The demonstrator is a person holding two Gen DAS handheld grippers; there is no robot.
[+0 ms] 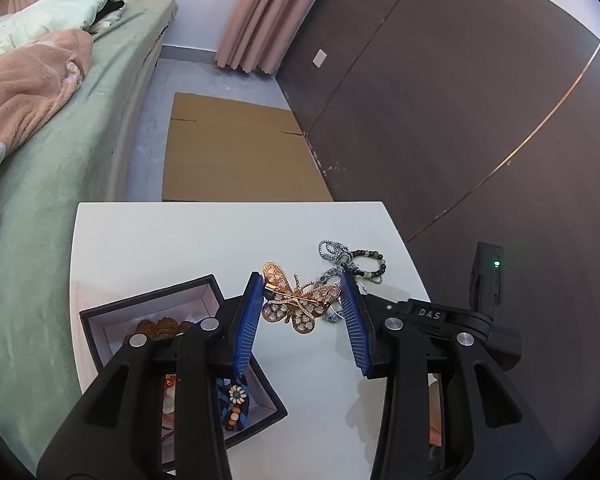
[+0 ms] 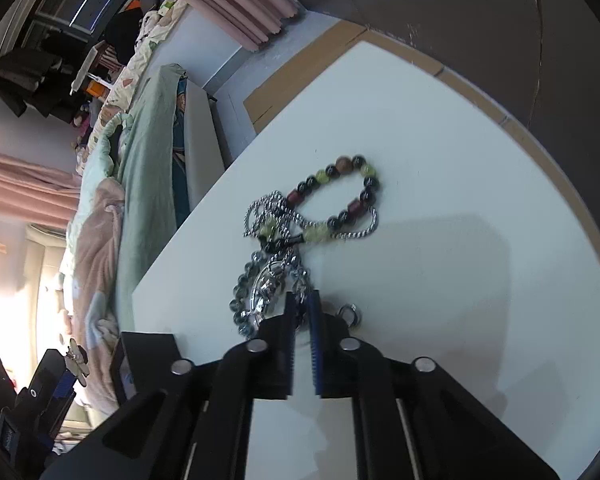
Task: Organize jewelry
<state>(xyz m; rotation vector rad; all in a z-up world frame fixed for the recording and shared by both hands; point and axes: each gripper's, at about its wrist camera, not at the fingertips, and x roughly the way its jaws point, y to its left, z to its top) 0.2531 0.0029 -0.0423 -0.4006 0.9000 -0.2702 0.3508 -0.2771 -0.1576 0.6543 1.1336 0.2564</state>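
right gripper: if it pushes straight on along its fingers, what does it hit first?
Probably the tangled silver chain and pendant lying right at the right gripper fingertips, with the beaded bracelet next on the white table. Depth is unclear; the jaws look shut on a chain strand.

Both fisheye views are bending straight lines hard toward their dark, vignetted rims. Soft, even light is falling on the white table (image 1: 148, 240) ahead of the jaws — a broad grey shadow (image 2: 452, 264) is lying right of them. Far to their left, glare (image 2: 16, 296) is washing out detail — the center is staying sharp.
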